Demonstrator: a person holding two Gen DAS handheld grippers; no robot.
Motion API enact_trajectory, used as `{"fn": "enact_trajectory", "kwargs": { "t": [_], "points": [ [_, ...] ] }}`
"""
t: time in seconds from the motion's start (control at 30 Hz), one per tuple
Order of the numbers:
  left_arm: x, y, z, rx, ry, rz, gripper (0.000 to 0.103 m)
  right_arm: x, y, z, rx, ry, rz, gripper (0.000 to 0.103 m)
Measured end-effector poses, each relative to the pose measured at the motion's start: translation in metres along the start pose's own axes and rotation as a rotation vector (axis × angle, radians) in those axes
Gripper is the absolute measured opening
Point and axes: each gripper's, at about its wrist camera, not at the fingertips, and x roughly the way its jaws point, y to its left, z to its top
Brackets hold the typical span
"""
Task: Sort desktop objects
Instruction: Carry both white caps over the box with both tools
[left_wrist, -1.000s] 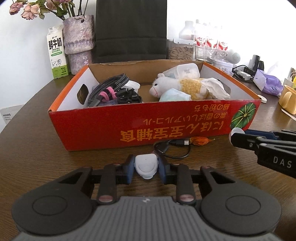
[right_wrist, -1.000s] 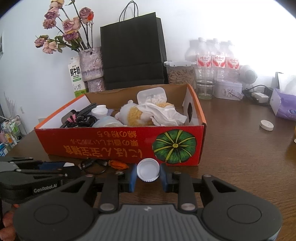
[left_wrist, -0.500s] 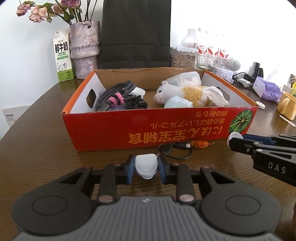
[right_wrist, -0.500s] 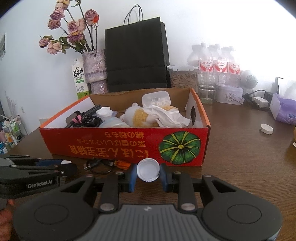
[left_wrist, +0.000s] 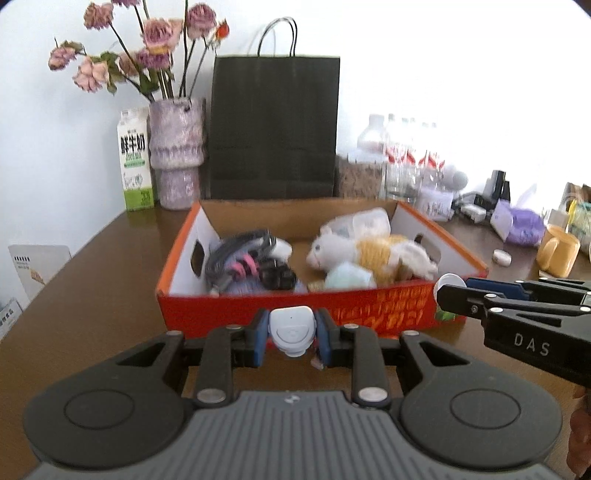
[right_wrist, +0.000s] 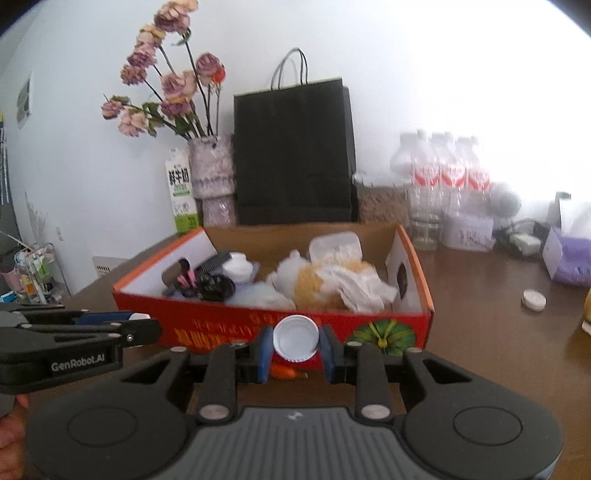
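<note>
Left gripper (left_wrist: 291, 332) was clamped on a small white device (left_wrist: 291, 330), blue pads pressing both its sides, the piece held clear of the table (left_wrist: 92, 295) in front of the box (left_wrist: 295, 314). Right gripper (right_wrist: 295, 341) was clamped likewise on a round white cap (right_wrist: 295, 338), open face toward the camera, in front of the box's red front wall beside the green pumpkin print (right_wrist: 384, 334). Each gripper showed in the other's view: the right one entered the left view from the right edge, the cap at its tip by the box's near right corner; the left one entered the right view from the left edge. Box was open-topped, red outside, orange rim, sitting on the brown table. Inside, at left, a bundle of dark cables (left_wrist: 243, 258) with pink ties; at right, a plush toy (left_wrist: 369, 254), white and yellow, with crumpled white tissue (right_wrist: 362, 286) over it and a clear lidded tub (right_wrist: 334, 245) behind. A small orange item (right_wrist: 282, 372) lay on the table just under the right gripper. Behind the box: black paper bag (left_wrist: 275, 125), vase (left_wrist: 177, 151) with dried roses, milk carton (left_wrist: 135, 158), water bottles (right_wrist: 443, 173). Another white cap (right_wrist: 533, 299) lay on the table well right of the box, near a purple pack (right_wrist: 569, 264); a yellow mug (left_wrist: 557, 251) stood at far right. Both views somewhat blurred.
</note>
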Motion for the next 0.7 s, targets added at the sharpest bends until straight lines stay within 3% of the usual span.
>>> {"fn": "enact_trajectory", "kwargs": {
  "t": [0.37,0.7],
  "points": [
    [0.001,0.002,0.039,-0.010,-0.095,-0.009,0.028,0.004,0.014,0.043,-0.032,-0.082,0.011,0.026],
    [0.038,0.011,0.069,-0.020,-0.112,-0.006,0.028,0.045,0.018,0.066,-0.034,-0.081,0.018,0.026]
  ]
}}
